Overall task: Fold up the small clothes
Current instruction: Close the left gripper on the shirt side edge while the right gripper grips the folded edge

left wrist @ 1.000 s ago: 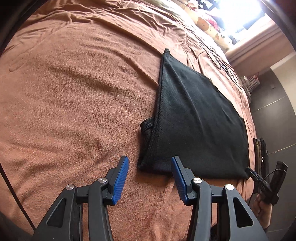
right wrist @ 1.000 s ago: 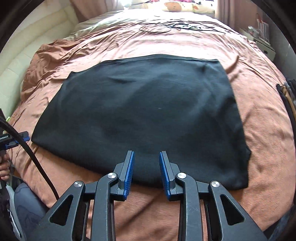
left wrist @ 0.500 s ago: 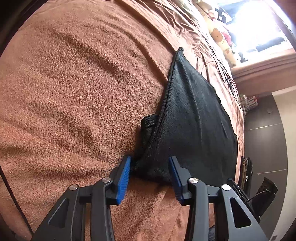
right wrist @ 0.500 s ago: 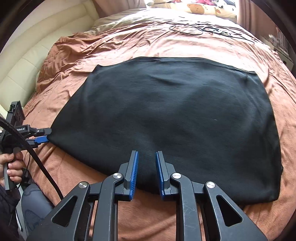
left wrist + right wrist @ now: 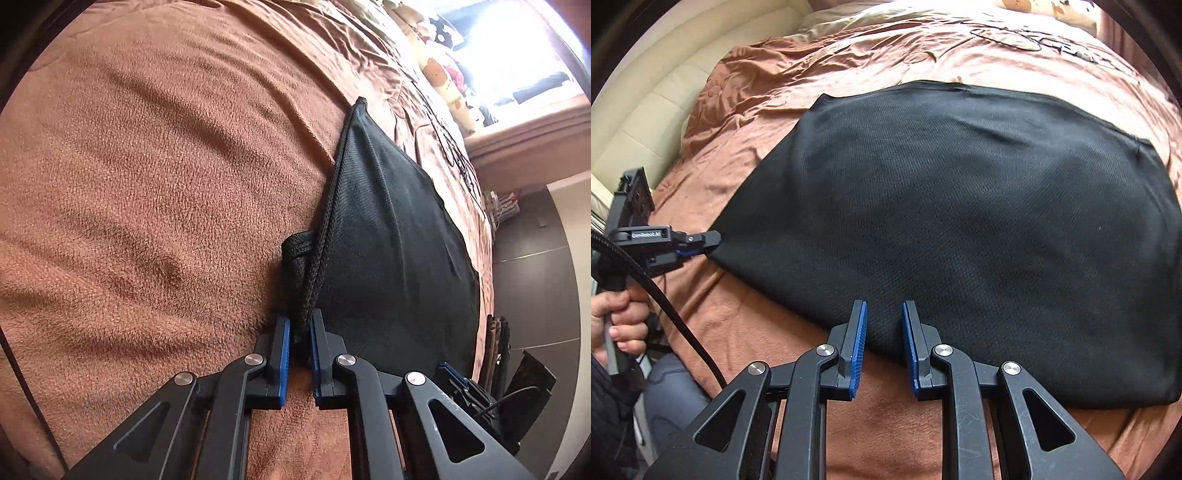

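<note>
A black mesh garment (image 5: 960,221) lies flat on a brown blanket (image 5: 886,424). In the left wrist view my left gripper (image 5: 300,332) is shut on the near corner of the garment (image 5: 388,258), where a folded hem bunches up just beyond the pads. The right wrist view shows that left gripper (image 5: 709,240) pinching the garment's left corner, a hand (image 5: 617,317) holding its handle. My right gripper (image 5: 885,332) sits low at the middle of the near hem. Its blue pads are a narrow gap apart with the fabric edge between them, not pinched.
The blanket (image 5: 147,221) covers the whole bed. A cream padded headboard (image 5: 646,110) stands to the left. Black cables (image 5: 1034,40) and a printed pillow (image 5: 439,74) lie at the far end. Dark floor (image 5: 535,277) runs beside the bed.
My left gripper went forward and down to the garment's corner and shut on it. The right gripper came closer to the near hem and its jaws narrowed.
</note>
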The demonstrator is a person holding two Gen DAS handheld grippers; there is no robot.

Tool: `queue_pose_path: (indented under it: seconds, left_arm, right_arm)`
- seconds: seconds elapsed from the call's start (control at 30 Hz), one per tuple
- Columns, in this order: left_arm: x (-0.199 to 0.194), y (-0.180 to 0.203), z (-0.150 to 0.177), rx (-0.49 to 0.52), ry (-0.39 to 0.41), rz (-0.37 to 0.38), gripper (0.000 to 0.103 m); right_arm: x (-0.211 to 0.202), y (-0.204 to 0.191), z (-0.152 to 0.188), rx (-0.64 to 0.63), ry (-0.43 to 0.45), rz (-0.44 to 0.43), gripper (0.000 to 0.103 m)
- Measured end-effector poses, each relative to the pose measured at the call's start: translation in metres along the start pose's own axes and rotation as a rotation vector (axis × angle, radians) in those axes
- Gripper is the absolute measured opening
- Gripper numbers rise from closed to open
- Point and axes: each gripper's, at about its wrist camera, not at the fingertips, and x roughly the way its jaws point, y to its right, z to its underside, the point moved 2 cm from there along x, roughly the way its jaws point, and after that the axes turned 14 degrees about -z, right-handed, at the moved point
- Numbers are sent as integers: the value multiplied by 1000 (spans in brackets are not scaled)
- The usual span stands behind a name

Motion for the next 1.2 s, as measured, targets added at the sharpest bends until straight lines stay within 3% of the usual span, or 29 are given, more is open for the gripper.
queue_pose_path:
  seconds: [0.63,0.73,1.2]
  left_arm:
    - [-1,-5,5,-58,19,-3,10]
    - [-1,-6,6,-73,21,-1,10]
    - [3,-2,6,-86,2,-17,10]
  right_arm:
    - [33,45,-75,79,73,66,16]
    - [39,56,-87,98,79,80,5]
    - [67,86,-147,181,122,134,5]
